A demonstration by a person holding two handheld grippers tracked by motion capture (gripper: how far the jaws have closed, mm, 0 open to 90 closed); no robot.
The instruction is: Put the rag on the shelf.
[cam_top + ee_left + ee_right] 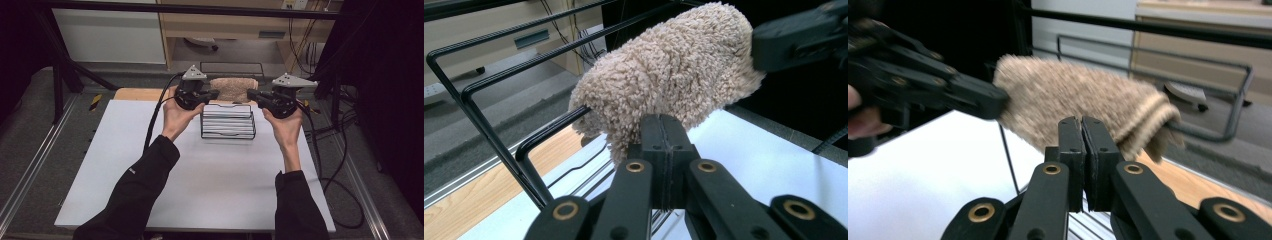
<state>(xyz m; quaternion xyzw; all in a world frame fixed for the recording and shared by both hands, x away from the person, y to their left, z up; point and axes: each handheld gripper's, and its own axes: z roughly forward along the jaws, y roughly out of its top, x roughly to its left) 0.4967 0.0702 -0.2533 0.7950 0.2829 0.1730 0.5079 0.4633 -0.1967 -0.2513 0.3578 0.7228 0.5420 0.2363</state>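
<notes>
Fluffy beige cloth point(674, 70) (looped pile), thin black metal wire rack point(228, 121), matt white tabletop point(210, 180).

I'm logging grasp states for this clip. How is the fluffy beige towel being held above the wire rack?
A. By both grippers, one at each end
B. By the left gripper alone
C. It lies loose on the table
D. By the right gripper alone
A: the left gripper and right gripper each pinch one end of the towel above the wire rack.

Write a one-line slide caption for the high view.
Two hand-held grippers, left gripper and right gripper, hold a fluffy beige towel above a black wire rack on a white table.
</notes>
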